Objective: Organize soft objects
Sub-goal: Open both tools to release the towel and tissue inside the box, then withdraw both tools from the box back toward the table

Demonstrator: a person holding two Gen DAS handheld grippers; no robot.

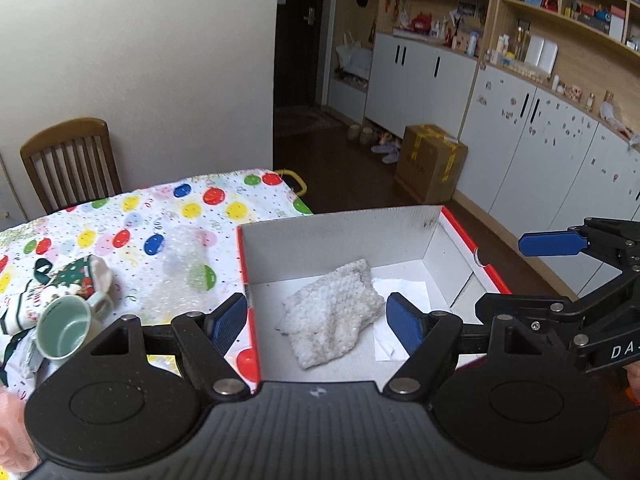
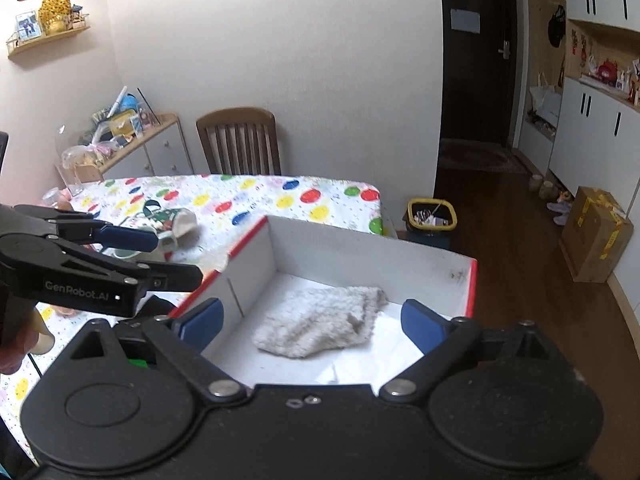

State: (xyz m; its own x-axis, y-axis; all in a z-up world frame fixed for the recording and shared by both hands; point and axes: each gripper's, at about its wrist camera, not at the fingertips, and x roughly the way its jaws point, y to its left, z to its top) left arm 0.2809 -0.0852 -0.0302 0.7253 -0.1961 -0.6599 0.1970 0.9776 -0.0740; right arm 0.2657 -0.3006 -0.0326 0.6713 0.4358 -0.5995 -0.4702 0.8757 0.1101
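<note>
A fluffy white sock (image 1: 334,312) lies on the floor of an open white box with red edges (image 1: 360,224). It also shows in the right wrist view (image 2: 320,328), inside the box (image 2: 372,248). My left gripper (image 1: 318,322) is open and empty, held above the box's near edge, its blue pads to either side of the sock. My right gripper (image 2: 314,322) is open and empty above the box too. A patterned green and red sock (image 1: 76,276) lies on the table left of the box, beside a tipped mint mug (image 1: 66,330).
The table has a balloon-print cloth (image 1: 160,208). A sheet of bubble wrap (image 1: 180,268) lies left of the box. White paper (image 1: 400,320) lies in the box. A wooden chair (image 2: 240,140) stands behind the table. A bin (image 2: 432,216) and cardboard box (image 2: 596,232) are on the floor.
</note>
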